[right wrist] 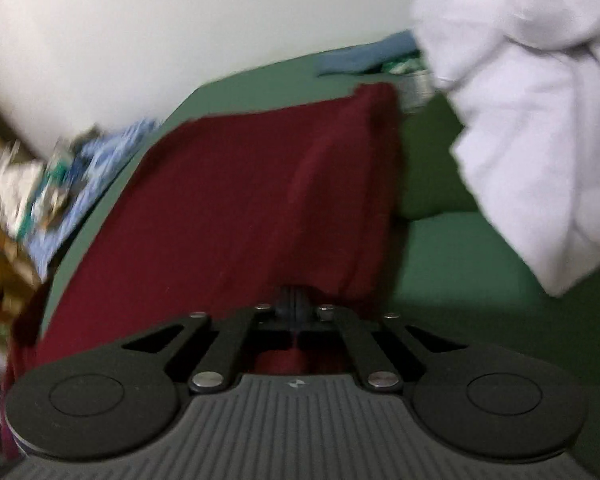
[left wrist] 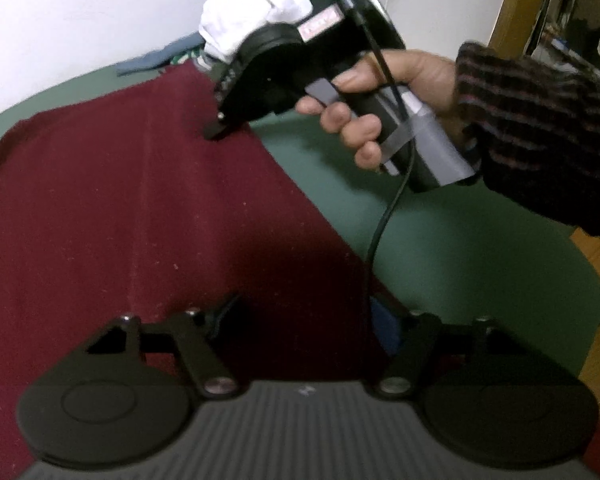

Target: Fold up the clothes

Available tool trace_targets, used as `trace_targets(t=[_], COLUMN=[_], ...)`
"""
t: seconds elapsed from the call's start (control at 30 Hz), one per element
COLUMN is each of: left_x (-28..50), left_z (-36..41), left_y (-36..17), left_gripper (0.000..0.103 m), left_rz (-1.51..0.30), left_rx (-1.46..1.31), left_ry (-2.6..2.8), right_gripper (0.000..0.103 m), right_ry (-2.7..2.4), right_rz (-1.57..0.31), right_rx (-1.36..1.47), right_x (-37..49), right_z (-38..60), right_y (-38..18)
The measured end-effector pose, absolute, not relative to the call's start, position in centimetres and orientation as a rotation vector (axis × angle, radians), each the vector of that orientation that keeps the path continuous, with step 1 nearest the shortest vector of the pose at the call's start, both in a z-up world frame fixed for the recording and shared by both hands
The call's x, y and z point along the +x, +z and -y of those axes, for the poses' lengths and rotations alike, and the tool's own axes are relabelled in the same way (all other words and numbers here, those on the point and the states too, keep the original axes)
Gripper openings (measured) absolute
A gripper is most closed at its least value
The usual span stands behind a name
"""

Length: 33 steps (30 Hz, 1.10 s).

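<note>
On the green table (left wrist: 480, 248) the maroon cloth (left wrist: 140, 200) lies spread; the left gripper (left wrist: 304, 320) stands wide open above it. Farther along, the right gripper (right wrist: 296, 304) is pinched closed on the cloth's edge. Beyond sit a white garment (right wrist: 540, 120) and blue fabric (right wrist: 364, 58).

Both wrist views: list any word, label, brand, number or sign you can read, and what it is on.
No text can be read in either view.
Pink label on the right gripper's body: printed marks, too blurred to read.
Small pale logo on the right gripper's grey housing: a mark, not legible as letters.
Similar faint logo on the left gripper's housing: unreadable.
Patterned packaging at the table edge: motion-blurred, nothing legible.
</note>
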<state>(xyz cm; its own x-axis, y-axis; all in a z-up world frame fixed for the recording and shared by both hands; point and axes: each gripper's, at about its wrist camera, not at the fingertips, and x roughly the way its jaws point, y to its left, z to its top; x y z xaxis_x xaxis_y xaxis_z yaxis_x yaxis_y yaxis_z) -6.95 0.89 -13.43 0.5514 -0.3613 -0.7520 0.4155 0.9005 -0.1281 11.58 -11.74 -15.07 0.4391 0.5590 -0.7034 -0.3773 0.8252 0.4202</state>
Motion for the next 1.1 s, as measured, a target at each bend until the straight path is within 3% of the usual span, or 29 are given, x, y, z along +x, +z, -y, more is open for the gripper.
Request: trace_targets(t=[0.1, 0.17, 0.27, 0.37, 0.43, 0.57, 0.67, 0.8, 0.9, 1.1], left_x=[-9.1, -10.4, -12.5, -14.8, -16.3, -18.8, -20.3, -21.4, -21.0, -19.9], left_z=[-2.8, -4.8, -8.6, -13.0, -15.7, -21.4, -25.9, -32.1, -35.4, -39.1], left_y=[-12.1, -11.3, -10.1, -9.5, -9.1, -7.9, -7.4, -8.3, -9.9, -12.0], left_gripper=[0.071, 0.074, 0.077, 0.075, 0.071, 0.076, 0.08, 0.08, 0.08, 0.08], left_rz=[-0.843, -0.824, -0.802, -0.792, -0.781, -0.724, -0.683, -0.726, -0.758, -0.823], left_rx=[0.031, 0.001, -0.052, -0.15, -0.235, -0.399, -0.36, -0.409, -0.435, -0.473], left_ry=[-0.434, -0.398, -0.321, -0.285, -0.292, -0.322, -0.162, 0.026, 0.125, 0.189], right_gripper=[0.0, 0.013, 0.016, 0.03, 0.03, 0.03, 0.03, 0.035, 0.046, 0.046], right_ry=[0.531, 0.567, 0.62, 0.703, 0.784, 0.873, 0.894, 0.946, 1.008, 0.987], right_rz=[-0.957, -0.951, -0.941, -0.948, -0.965, -0.94, -0.978, -1.0, -0.995, -1.069], right_rx=[0.231, 0.241, 0.258, 0.268, 0.259, 0.116, 0.126, 0.062, 0.02, 0.016], right_x=[11.5, 10.6, 9.1, 7.4, 6.1, 4.2, 4.1, 2.8, 1.1, 0.4], right_z=[11.8, 10.2, 7.9, 4.3, 0.6, -6.4, -9.3, -13.1, -17.4, -23.5], right_y=[-15.0, -14.4, -13.5, -13.0, -12.9, -12.6, -12.8, -12.8, -12.9, -15.3])
